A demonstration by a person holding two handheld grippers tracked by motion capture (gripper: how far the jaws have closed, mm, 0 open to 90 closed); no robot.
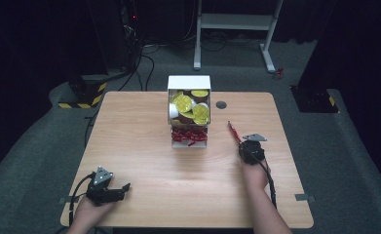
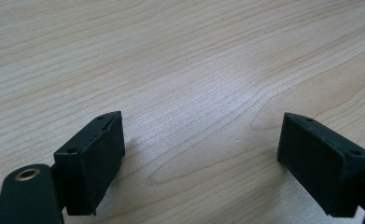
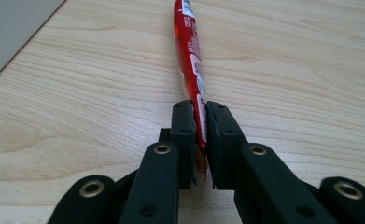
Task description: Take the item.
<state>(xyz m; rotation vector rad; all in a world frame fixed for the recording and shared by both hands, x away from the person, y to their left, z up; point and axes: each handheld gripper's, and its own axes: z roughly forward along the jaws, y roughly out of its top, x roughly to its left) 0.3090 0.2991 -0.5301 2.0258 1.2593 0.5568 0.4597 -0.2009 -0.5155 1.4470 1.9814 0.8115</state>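
Wooden table (image 1: 144,161) carried a white box (image 1: 188,83) at its far middle, packed with yellow-lidded cups (image 1: 182,103) over red shreds (image 1: 189,136) (lid print too small to read). Left gripper (image 2: 199,154) rested low at the near left corner, jaws wide apart, nothing between them. Right gripper (image 3: 200,135) sat right of the box, jaws nearly together around the near end of a red stick packet (image 3: 189,51) lying on the table; its white label was illegible.

table (image 1: 144,185) (light wood) | white box (image 1: 189,82) at far middle | red stick packet (image 1: 234,131) right
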